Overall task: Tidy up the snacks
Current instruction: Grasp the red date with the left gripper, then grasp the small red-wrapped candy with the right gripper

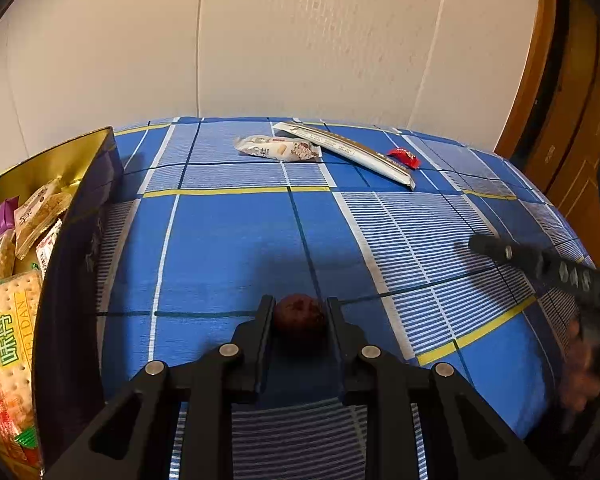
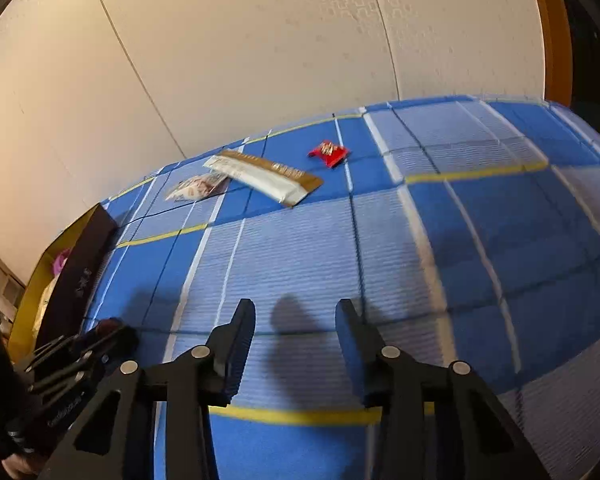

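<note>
My left gripper (image 1: 300, 301) is shut on a dark red, round, wrinkled snack (image 1: 300, 318), held just above the blue plaid cloth (image 1: 240, 248). Close on its left stands an open box (image 1: 76, 240) with a dark outer wall and gold lining, filled with several cracker packets (image 1: 14, 320). At the far side of the cloth lie a long white-and-brown packet (image 1: 348, 148), a small pale packet (image 1: 278, 148) and a red candy (image 1: 404, 157). My right gripper (image 2: 295, 306) hangs open over the cloth with nothing between its fingers. Its view shows the long packet (image 2: 264, 176), the red candy (image 2: 329, 152) and the box (image 2: 80, 264).
A pale wall rises right behind the table's far edge. A wooden door frame (image 1: 560, 120) stands at the right. The right gripper (image 1: 540, 260) reaches in from the right in the left wrist view, and the left gripper (image 2: 100, 332) shows at lower left in the right wrist view.
</note>
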`<state>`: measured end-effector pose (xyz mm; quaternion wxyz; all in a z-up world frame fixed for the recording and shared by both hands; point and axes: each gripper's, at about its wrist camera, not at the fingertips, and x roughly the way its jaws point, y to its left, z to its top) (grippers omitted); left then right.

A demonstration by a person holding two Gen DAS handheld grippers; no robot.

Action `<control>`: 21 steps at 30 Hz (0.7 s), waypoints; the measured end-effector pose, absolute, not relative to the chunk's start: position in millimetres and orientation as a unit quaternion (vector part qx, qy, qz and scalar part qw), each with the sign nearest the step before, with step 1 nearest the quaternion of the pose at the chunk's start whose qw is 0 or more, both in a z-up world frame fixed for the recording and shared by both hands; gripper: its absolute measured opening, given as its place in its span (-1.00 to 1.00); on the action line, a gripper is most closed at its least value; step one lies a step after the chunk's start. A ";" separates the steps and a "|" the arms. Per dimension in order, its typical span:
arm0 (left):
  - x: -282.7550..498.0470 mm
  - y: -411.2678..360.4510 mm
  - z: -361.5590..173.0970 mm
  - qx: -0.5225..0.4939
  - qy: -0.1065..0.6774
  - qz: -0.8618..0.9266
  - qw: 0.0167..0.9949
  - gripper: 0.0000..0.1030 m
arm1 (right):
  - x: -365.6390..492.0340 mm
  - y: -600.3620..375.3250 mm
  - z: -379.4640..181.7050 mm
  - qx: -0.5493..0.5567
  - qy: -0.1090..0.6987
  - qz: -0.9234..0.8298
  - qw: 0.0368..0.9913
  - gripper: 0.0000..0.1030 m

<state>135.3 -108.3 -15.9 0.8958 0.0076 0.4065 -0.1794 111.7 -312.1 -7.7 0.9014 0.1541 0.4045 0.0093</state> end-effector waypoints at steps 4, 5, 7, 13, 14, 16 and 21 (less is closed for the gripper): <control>129.8 -109.0 -16.3 0.021 0.389 -0.179 0.903 -0.55 | 143.0 -322.6 7.3 0.125 0.401 0.012 0.907 -0.27; 129.0 -108.8 -16.6 0.022 0.385 -0.179 0.905 -0.55 | 151.4 -323.9 9.9 0.116 0.401 0.013 0.908 -0.28; 127.1 -108.4 -17.0 0.023 0.379 -0.179 0.908 -0.55 | 170.8 -328.2 14.4 0.094 0.404 0.007 0.910 -0.27; 125.5 -107.1 -17.9 0.020 0.375 -0.185 0.908 -0.55 | 232.3 -329.6 17.6 0.028 0.428 0.010 0.903 -0.27; 125.9 -106.7 -18.2 0.018 0.375 -0.185 0.908 -0.55 | 240.3 -328.0 17.1 0.013 0.432 0.009 0.902 -0.27; 125.7 -106.3 -18.5 0.015 0.375 -0.186 0.908 -0.55 | 251.1 -325.6 16.2 -0.011 0.438 0.009 0.899 -0.27; 124.6 -105.6 -18.4 0.013 0.374 -0.187 0.908 -0.55 | 276.1 -320.1 8.5 -0.047 0.461 0.012 0.886 -0.27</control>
